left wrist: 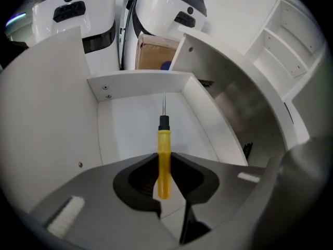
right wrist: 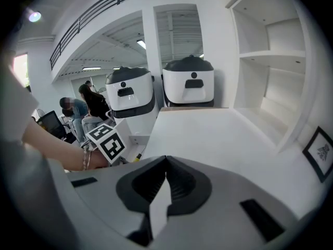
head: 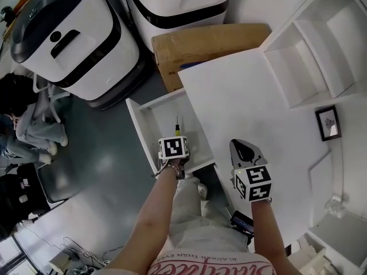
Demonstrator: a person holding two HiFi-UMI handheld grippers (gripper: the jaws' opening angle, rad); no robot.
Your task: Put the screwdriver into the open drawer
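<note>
A screwdriver (left wrist: 164,155) with a yellow handle, black collar and thin metal shaft is pinched between the jaws of my left gripper (left wrist: 164,163), its tip pointing forward and down. It hangs over the white floor of the open drawer (left wrist: 135,124). In the head view the left gripper (head: 176,135) is above the drawer (head: 137,125), which stands pulled out from the white table's left side, and the screwdriver's shaft (head: 176,124) sticks out past the marker cube. My right gripper (head: 243,149) hovers over the tabletop near its front, shut (right wrist: 166,168) and holding nothing.
A cardboard box (head: 200,44) sits on the floor behind the drawer, beside two large white machines (head: 69,33). A white shelf unit (head: 315,56) and a small framed picture (head: 328,123) stand on the table at right. People sit at far left (head: 34,125).
</note>
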